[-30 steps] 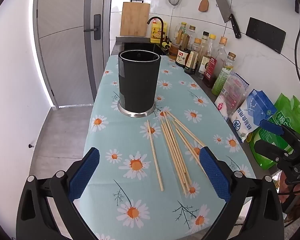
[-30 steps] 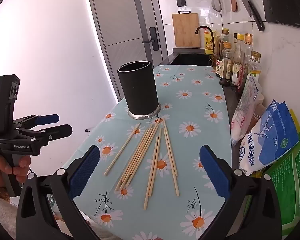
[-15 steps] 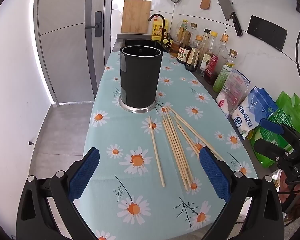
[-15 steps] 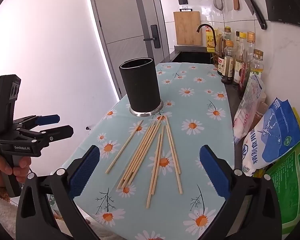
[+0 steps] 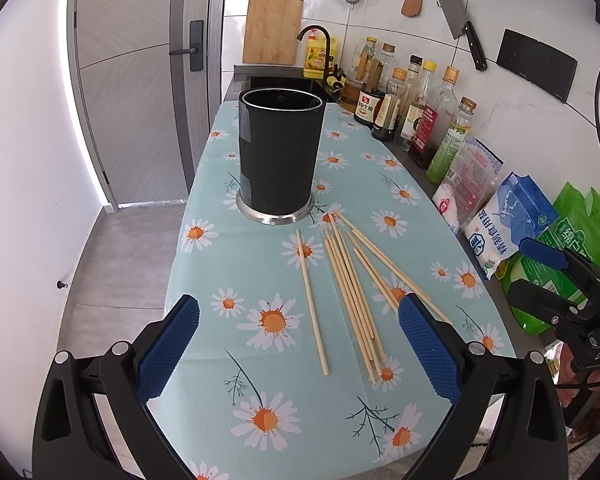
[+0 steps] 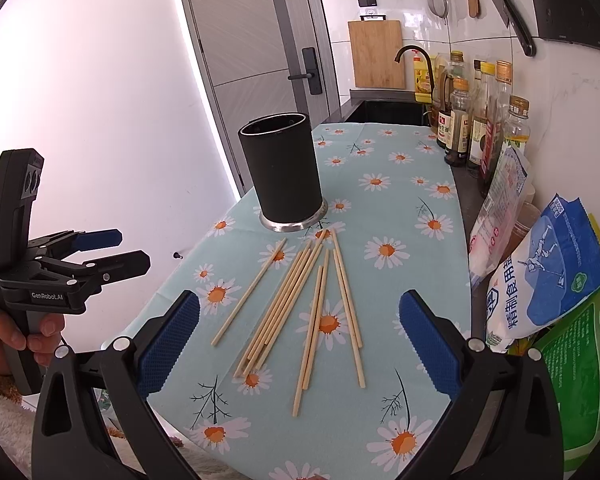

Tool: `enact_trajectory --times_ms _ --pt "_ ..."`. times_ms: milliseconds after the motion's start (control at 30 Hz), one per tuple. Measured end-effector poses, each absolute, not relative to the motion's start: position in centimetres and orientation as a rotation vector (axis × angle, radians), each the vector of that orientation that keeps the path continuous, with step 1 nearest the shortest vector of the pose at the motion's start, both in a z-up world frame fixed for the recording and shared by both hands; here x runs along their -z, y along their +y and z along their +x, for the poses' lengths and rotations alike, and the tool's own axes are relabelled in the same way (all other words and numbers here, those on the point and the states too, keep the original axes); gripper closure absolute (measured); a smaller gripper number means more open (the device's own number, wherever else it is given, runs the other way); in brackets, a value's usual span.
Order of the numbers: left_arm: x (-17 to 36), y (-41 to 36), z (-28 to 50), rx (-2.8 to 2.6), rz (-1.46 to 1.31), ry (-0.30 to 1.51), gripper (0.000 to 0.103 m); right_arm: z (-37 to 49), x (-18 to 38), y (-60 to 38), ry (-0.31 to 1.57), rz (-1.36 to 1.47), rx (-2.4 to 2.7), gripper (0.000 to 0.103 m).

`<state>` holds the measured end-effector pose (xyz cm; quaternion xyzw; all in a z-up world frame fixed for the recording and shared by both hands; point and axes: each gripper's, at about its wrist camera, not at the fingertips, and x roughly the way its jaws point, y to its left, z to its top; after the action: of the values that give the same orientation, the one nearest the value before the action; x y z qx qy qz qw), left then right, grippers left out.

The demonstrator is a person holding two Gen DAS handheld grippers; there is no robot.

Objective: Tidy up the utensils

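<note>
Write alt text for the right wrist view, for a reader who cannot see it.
Loose wooden chopsticks lie fanned out on a daisy-print tablecloth in front of an upright black holder. The right gripper hovers over them with its jaws wide open and empty. At far left, a hand holds the left gripper, also open.

"GenRobot.AI" was read in white letters on the black body of the left gripper (image 6: 112, 250), at the left edge of the right wrist view. "UAS" was made out on the right gripper (image 5: 540, 270), at the right edge of the left wrist view. Large blue Chinese characters, "精制食用", were printed on the blue-and-white bag (image 6: 548, 280) at right. Chinese characters also stood on the green bag (image 6: 580, 380); the bottle labels were too small to be read.
</note>
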<state>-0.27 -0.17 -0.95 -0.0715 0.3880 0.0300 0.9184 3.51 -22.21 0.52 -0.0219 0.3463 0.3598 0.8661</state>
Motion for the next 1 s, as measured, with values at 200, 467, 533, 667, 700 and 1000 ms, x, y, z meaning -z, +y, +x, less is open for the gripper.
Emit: enact_trajectory --times_ms 200,467,533,667,700,1000 --pt "1.02 -0.45 -0.35 -0.063 -0.144 0.800 0.006 3.54 -0.55 -22.27 0.726 -0.045 -0.756 0.004" --pt "1.20 -0.43 -0.04 -0.062 -0.146 0.803 0.006 3.63 -0.47 -22.03 0.735 -0.043 -0.757 0.004" --pt "1.24 -0.41 -0.03 -0.064 -0.145 0.807 0.006 3.67 -0.37 -21.93 0.735 -0.043 -0.755 0.004" --pt "1.29 -0.32 -0.12 -0.063 -0.145 0.808 0.006 3.66 -0.36 -22.08 0.733 -0.042 -0.756 0.004" --pt "1.30 -0.35 -0.14 -0.063 -0.143 0.807 0.006 3.63 -0.34 -22.08 0.732 -0.041 -0.757 0.004" --pt "1.28 -0.38 -0.26 -0.065 -0.143 0.809 0.006 3.62 -0.43 -21.83 0.734 -0.046 -0.764 0.004"
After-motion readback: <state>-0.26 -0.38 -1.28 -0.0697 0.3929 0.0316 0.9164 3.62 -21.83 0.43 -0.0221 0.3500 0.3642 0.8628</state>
